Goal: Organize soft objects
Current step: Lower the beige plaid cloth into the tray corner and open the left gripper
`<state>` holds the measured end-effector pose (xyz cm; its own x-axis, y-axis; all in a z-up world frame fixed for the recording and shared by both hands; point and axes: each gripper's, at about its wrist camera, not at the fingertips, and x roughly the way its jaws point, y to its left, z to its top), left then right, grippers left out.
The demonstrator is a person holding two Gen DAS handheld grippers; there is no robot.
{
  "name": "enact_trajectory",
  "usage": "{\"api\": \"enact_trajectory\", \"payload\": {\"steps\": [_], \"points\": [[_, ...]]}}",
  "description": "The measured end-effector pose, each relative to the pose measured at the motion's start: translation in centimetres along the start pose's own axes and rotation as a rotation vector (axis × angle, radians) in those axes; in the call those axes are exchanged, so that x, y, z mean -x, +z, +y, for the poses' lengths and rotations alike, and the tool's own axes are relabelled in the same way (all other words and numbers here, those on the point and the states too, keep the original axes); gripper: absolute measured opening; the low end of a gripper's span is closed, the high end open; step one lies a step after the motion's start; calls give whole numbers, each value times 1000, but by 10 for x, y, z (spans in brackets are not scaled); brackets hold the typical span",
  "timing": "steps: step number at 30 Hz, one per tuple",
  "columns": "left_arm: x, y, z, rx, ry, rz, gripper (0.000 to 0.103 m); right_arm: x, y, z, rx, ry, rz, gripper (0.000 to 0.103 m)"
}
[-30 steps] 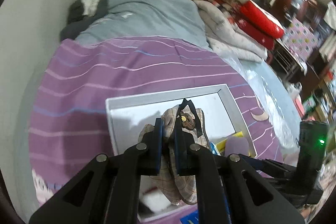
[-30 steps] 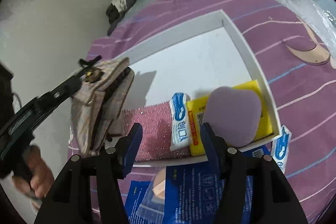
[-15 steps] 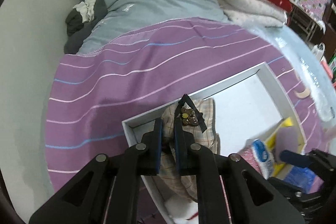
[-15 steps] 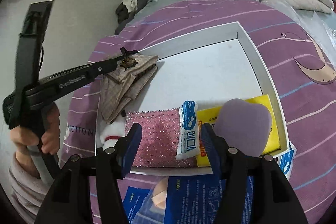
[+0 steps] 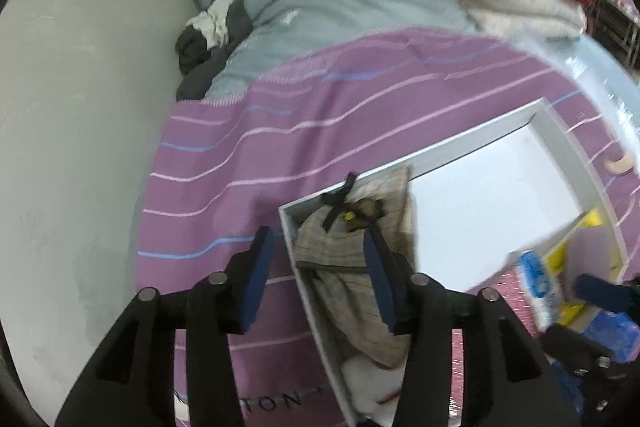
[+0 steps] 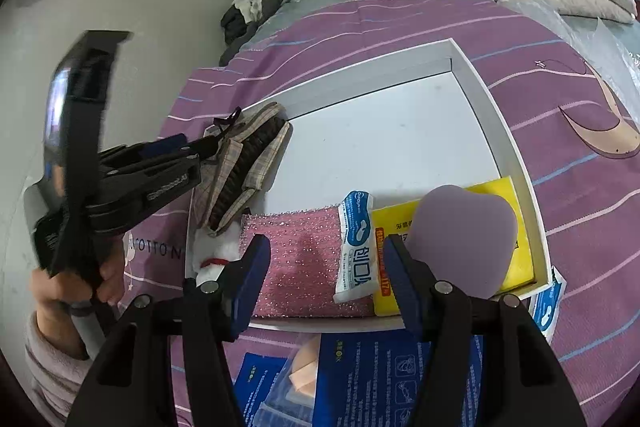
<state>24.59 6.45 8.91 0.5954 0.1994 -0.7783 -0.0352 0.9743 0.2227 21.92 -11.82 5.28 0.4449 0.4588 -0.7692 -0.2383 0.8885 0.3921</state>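
In the tray's [image 6: 516,163] corner at ten o'clock, the plaid pouch [image 6: 248,163] is seen lying against the wall, above a white plush piece [image 6: 212,255]. The left claw [image 5: 316,287] has just been opening; its jaws are spread, the tray wall and pouch between them, the pads not pressing. The right claw [image 6: 324,279] is held apart over the pink sponge [image 6: 304,259], gripping nothing. A purple heart puff [image 6: 464,231] is set at four o'clock on the yellow pack [image 6: 516,227]
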Motion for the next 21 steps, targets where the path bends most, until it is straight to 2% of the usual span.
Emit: {"api": "enact_trajectory", "payload": {"steps": [2,4,5,7,8,9,12,14,17,21], "points": [[13,-2,-3,21,-32,-31,49,1,-1,0,-2,3,2,59],[24,-5,-5,64,-143,-52,48,1,-1,-1,-6,5,3,59],[23,-6,-10,71,-218,-12,46,1,-1,-1,-8,6,3,59],[10,-8,-18,70,-327,97,13,2,-1,-2,-14,9,4,59],[-2,-11,-22,76,-351,168,9,2,-1,-3,-16,12,4,59],[-11,-13,-23,80,-336,208,8,3,-1,-3,-18,13,3,59],[-41,-19,-17,105,-178,304,2,5,-2,-5,-23,16,-1,59],[-50,-22,-6,163,-147,325,2,5,-2,-6,-27,23,-2,59],[-50,-25,6,249,-213,305,2,5,-2,-7,-31,32,7,59],[-32,-28,0,248,-227,251,3,6,-4,-8,-33,33,19,59]]}}
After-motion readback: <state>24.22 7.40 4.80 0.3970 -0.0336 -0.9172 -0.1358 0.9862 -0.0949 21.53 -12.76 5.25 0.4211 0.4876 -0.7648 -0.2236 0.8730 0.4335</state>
